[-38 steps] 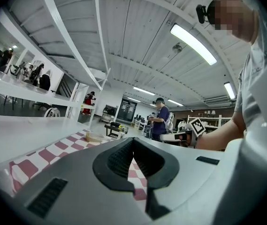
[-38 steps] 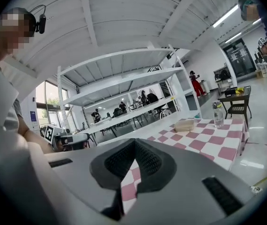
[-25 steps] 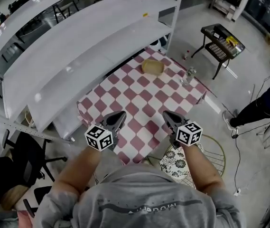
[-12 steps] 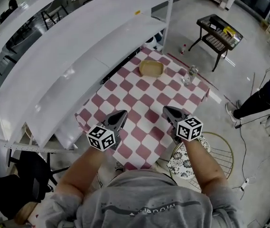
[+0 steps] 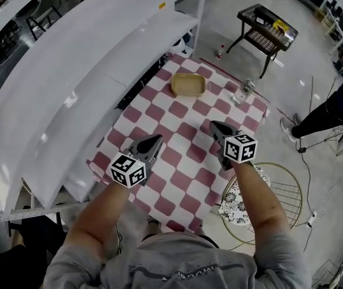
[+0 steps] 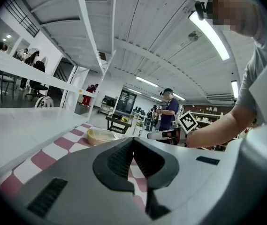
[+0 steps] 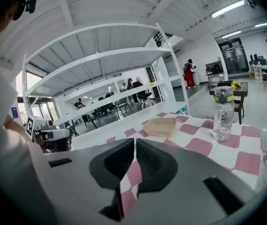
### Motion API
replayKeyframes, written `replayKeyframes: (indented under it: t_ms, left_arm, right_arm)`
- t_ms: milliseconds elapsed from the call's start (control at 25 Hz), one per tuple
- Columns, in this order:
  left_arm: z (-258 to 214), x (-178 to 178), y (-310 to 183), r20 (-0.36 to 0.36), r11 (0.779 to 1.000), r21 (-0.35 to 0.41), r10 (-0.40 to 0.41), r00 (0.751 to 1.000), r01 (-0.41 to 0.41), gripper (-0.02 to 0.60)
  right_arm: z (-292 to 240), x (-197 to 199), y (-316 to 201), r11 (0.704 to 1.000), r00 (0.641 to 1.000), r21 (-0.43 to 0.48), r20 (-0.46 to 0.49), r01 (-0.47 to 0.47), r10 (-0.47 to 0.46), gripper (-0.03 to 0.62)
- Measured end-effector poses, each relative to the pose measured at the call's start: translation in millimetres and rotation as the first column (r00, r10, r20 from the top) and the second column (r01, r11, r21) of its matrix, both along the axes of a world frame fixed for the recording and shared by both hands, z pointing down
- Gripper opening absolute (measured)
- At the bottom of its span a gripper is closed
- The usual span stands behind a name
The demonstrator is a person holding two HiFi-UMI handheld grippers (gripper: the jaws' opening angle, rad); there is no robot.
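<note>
A table under a red-and-white checked cloth [image 5: 177, 131] lies below me. At its far end sit a shallow tan container [image 5: 188, 85] and a clear water bottle [image 5: 243, 91]. My left gripper [image 5: 154, 139] hovers over the near left of the cloth, shut and empty. My right gripper [image 5: 214, 125] hovers over the near right, also shut and empty. In the left gripper view the shut jaws [image 6: 133, 139] point past the tan container [image 6: 100, 135]. In the right gripper view the shut jaws [image 7: 134, 140] face the container [image 7: 160, 125] and the bottle [image 7: 223, 112].
White shelving [image 5: 69, 95] runs along the table's left side. A black side table [image 5: 266, 32] stands beyond the far end. A round wire stool [image 5: 261, 191] sits at the table's near right. A person in dark clothes [image 5: 337, 101] stands at the right edge.
Both grippers have moved forward over the checked table, still shut. The container and bottle now look nearer and larger in the gripper views.
</note>
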State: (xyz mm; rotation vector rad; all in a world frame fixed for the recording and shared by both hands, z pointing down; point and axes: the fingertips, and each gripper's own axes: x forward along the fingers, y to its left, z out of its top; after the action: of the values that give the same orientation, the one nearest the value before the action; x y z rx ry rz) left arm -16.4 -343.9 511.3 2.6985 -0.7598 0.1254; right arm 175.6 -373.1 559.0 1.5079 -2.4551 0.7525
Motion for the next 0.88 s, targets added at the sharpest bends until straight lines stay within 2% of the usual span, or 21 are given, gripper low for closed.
replayKeyframes:
  t_ms: [120, 240, 320, 400, 640, 880]
  left_arm:
    - [8.0, 6.3, -20.2, -0.001, 1.0, 0.0, -0.001, 1.0, 0.001, 0.012]
    - [13.3, 14.3, -39.1, -0.006, 1.0, 0.0, -0.005, 1.0, 0.005, 0.012]
    - [17.7, 20.3, -51.6, -0.011, 1.0, -0.002, -0.005, 1.0, 0.005, 0.012]
    - [23.1, 26.8, -64.2, -0.013, 1.0, -0.005, -0.002, 1.0, 0.002, 0.012]
    - [38.6, 48.6, -98.9, -0.012, 1.0, 0.003, 0.025, 1.0, -0.025, 0.012]
    - [50.4, 67.7, -120.8, -0.027, 0.998, -0.001, 0.055, 0.998, -0.055, 0.011]
  right_arm:
    - [10.4, 14.8, -29.9, 0.999, 0.999, -0.023, 0.019, -0.032, 0.033, 0.029]
    - [19.3, 31.9, -57.4, 0.996, 0.994, -0.06, 0.08, -0.069, 0.073, 0.032]
    - [26.8, 42.7, -74.9, 0.992, 0.988, -0.09, 0.115, -0.089, 0.1, 0.074]
    - [36.5, 52.0, -92.1, 0.988, 0.986, -0.119, 0.126, -0.098, 0.113, 0.1]
    - [59.2, 74.9, -139.6, 0.975, 0.97, -0.183, 0.183, -0.127, 0.161, 0.121]
    - [76.6, 82.1, -167.8, 0.969, 0.96, -0.22, 0.225, -0.115, 0.165, 0.135]
